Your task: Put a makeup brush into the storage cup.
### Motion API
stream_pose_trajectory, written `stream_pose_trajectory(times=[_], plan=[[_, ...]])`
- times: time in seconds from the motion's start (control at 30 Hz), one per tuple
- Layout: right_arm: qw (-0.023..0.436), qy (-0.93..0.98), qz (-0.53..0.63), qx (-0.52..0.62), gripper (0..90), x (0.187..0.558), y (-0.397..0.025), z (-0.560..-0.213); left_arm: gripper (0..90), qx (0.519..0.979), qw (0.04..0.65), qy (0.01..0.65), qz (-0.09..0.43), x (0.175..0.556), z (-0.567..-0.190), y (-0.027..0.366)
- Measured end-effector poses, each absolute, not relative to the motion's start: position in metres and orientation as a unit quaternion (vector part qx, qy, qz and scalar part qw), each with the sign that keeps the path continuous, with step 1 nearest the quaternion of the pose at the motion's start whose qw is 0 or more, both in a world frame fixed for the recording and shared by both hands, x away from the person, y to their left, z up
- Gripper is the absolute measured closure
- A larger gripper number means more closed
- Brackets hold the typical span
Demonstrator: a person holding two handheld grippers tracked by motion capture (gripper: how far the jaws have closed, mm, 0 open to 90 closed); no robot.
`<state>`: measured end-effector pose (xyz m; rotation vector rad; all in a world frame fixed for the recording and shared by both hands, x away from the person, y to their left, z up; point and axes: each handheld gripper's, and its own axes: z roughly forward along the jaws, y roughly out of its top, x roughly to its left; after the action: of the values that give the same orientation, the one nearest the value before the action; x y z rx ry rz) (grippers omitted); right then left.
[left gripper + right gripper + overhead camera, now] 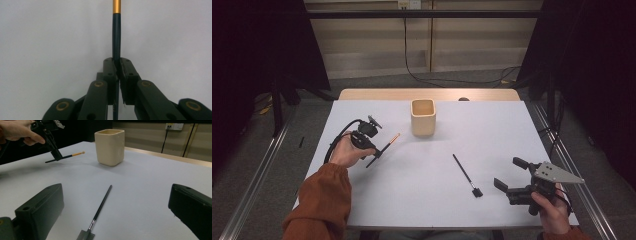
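My left gripper (pixel 377 152) is shut on a thin dark brush handle with an orange-gold end (pixel 390 142), held just above the white table at the left. In the left gripper view the jaws pinch the handle (pixel 116 37), which points straight away. A cream square cup (pixel 423 116) stands upright at the table's middle back. A second black brush (pixel 465 175) lies flat right of centre, bristle head toward the person. My right gripper (pixel 508 173) is open near the front right, nothing between its jaws. In the right gripper view, the lying brush (pixel 101 206), the cup (pixel 110 143) and the left gripper (pixel 56 157) are ahead.
The white table top (pixel 437 205) has a wooden strip (pixel 382 94) along its far edge. Metal rails (pixel 257 170) run along the floor on both sides. Cables (pixel 452 80) trail on the floor behind, and dark curtains hang left and right.
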<state>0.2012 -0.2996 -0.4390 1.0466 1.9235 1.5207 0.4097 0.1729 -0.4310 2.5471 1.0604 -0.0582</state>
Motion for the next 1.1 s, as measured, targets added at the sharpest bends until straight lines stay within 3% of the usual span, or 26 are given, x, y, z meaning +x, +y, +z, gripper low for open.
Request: stream_pose_trajectory(times=[0.57, 1.1], plan=[[0.234, 0.700, 0.556, 0.384, 0.0, 0.201, -0.300, -0.439, 84.2, 0.884, 0.270, 0.382, -0.022, 0.396, -0.416, 0.189], [0.236, 0.698, 0.557, 0.383, 0.0, 0.201, -0.300, -0.439, 84.2, 0.853, 0.349, 0.388, 0.020, 0.376, -0.414, 0.201]])
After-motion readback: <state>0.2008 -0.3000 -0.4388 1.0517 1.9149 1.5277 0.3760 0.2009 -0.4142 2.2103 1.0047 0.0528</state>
